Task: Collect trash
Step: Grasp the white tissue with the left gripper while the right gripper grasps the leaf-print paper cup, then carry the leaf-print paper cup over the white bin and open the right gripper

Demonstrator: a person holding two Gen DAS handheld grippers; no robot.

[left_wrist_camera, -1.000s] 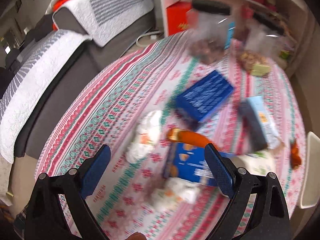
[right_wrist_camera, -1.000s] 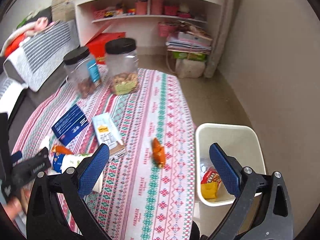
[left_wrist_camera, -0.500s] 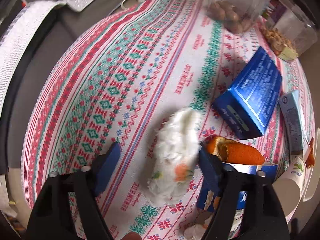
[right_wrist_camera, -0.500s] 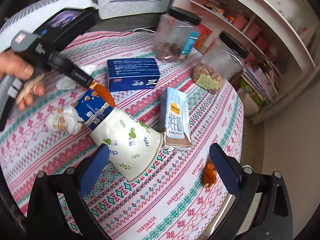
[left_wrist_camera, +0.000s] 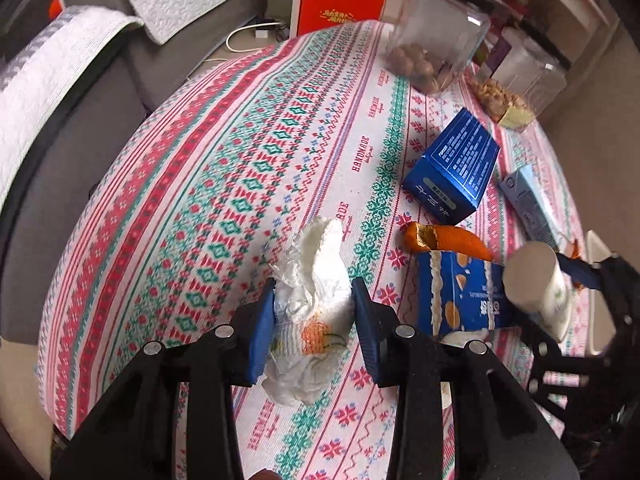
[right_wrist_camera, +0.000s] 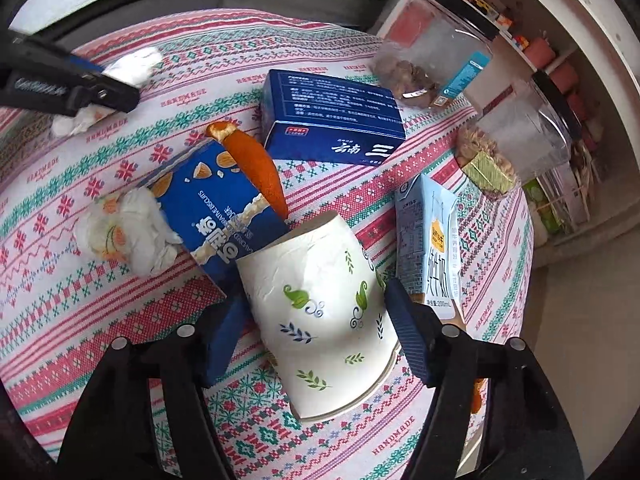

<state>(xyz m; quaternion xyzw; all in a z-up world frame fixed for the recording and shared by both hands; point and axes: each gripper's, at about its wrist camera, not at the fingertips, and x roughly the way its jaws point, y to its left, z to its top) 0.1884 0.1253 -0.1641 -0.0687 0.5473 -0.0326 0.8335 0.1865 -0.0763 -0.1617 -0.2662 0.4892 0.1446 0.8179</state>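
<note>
My left gripper (left_wrist_camera: 312, 320) is shut on a crumpled white tissue (left_wrist_camera: 316, 264) that lies on the patterned tablecloth (left_wrist_camera: 224, 168). In the right wrist view that same gripper (right_wrist_camera: 116, 88) shows at the upper left with the tissue (right_wrist_camera: 132, 66) in it. A white paper cup (right_wrist_camera: 320, 288) with green leaf prints lies on its side. My right gripper (right_wrist_camera: 316, 332) straddles the cup; its jaws are closing and both pads touch the cup's sides. In the left wrist view the cup (left_wrist_camera: 536, 280) appears at the right edge.
Around the cup lie a blue biscuit box (right_wrist_camera: 216, 208), an orange peel (right_wrist_camera: 256, 160), a second tissue (right_wrist_camera: 128, 236), a dark blue carton (right_wrist_camera: 332, 120) and a milk carton (right_wrist_camera: 428, 240). Two clear jars (right_wrist_camera: 432, 52) stand behind. A grey sofa (left_wrist_camera: 60, 140) flanks the table.
My left gripper came down over the tissue and closed on it. My right gripper swung from the bin side to the table, dropped over the paper cup, and its jaws narrowed onto it.
</note>
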